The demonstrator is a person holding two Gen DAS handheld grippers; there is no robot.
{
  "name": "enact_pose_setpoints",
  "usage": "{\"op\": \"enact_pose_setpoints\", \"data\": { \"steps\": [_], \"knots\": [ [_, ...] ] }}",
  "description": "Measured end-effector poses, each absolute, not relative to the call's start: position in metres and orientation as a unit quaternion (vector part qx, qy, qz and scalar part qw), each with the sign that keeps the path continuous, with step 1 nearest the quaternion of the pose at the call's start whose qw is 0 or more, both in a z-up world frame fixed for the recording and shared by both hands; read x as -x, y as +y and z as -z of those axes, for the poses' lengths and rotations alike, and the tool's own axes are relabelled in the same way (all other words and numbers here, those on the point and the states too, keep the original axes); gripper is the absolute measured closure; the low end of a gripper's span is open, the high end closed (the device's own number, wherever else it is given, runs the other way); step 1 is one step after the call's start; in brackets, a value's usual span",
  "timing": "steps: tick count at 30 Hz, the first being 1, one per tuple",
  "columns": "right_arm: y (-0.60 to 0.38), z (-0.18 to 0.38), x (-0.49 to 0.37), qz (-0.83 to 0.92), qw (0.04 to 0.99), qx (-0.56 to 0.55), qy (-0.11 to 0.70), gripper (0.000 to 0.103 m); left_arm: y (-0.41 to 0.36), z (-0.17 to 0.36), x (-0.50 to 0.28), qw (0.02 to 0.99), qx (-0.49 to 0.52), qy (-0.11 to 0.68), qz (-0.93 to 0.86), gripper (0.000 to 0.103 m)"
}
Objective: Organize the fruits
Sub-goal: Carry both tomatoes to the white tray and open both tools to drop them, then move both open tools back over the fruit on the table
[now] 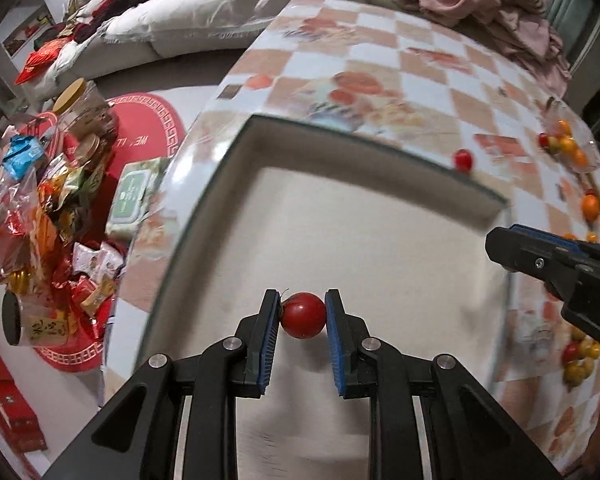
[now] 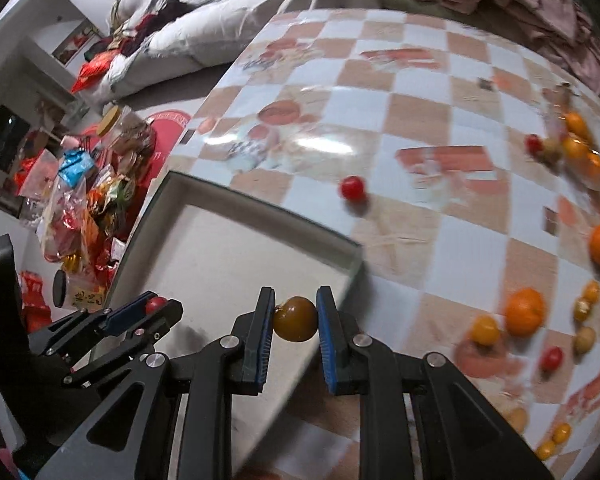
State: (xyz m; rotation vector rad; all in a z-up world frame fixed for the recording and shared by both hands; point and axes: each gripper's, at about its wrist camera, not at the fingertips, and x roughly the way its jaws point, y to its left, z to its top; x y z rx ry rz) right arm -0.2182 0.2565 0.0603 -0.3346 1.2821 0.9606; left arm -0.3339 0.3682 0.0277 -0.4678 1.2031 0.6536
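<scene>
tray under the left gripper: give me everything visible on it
The tray is a shallow rectangular box with a dark, thin raised rim and a flat, pale beige floor, matte like card or felt. It lies flat on the checkered tablecloth, near the table's left edge. Its visible floor is bare; no fruit rests in it. The left gripper hangs over it holding a red cherry tomato. In the right wrist view, its corner sits beside the right gripper.
</scene>
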Motion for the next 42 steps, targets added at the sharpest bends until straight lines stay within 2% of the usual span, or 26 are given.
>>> {"op": "enact_pose_setpoints", "data": {
  "steps": [12, 13, 14, 15, 16, 19, 21, 25, 30, 42],
  "knots": [
    [0.293, -0.026, 0.234, -0.411, 0.676, 0.222, 0.57, 0.079, 0.381, -0.011, 0.34, 0.744, 0.198, 0.566, -0.294, 0.078],
    [0.294, -0.023, 0.235, -0.408, 0.676, 0.23, 0.569, 0.079, 0.38, -0.011, 0.34, 0.745, 0.194, 0.567, -0.294, 0.075],
    [0.295, -0.02, 0.235, -0.406, 0.676, 0.235, 0.568, 0.079, 0.38, -0.012, 0.339, 0.745, 0.191, 0.567, -0.294, 0.07],
    [0.296, -0.018, 0.236, -0.404, 0.675, 0.239, 0.569, 0.079, 0.381, -0.011, 0.339, 0.745, 0.192, 0.568, -0.294, 0.043],
    [0.295, -0.017, 0.237, -0.404, 0.678, 0.24, 0.565, 0.079, 0.383, -0.012, 0.341, 0.744, 0.195, 0.565, -0.297, 0.022],
    [0.297, -0.018, 0.241, -0.407, 0.679, 0.254, 0.556, 0.073, 0.383, -0.015, 0.343, 0.749, 0.192, 0.556, -0.304, 0.022],
    [0.298, -0.019, 0.241, -0.418, 0.671, 0.25, 0.559, 0.059, 0.384, -0.012, 0.344, 0.744, 0.196, 0.563, -0.302, 0.022],
    [0.301, -0.021, 0.244, -0.421, 0.668, 0.248, 0.561, 0.046, 0.383, -0.013, 0.344, 0.743, 0.195, 0.566, -0.3, 0.022],
    [0.3, -0.031, 0.244, -0.424, 0.675, 0.233, 0.557, 0.023, 0.381, -0.016, 0.345, 0.741, 0.193, 0.567, -0.304, 0.022],
    [0.27, -0.061, 0.228, -0.412, 0.7, 0.187, 0.552, 0.021, 0.364, -0.033, 0.339, 0.743, 0.185, 0.572, -0.296, 0.022]
  ]
}}
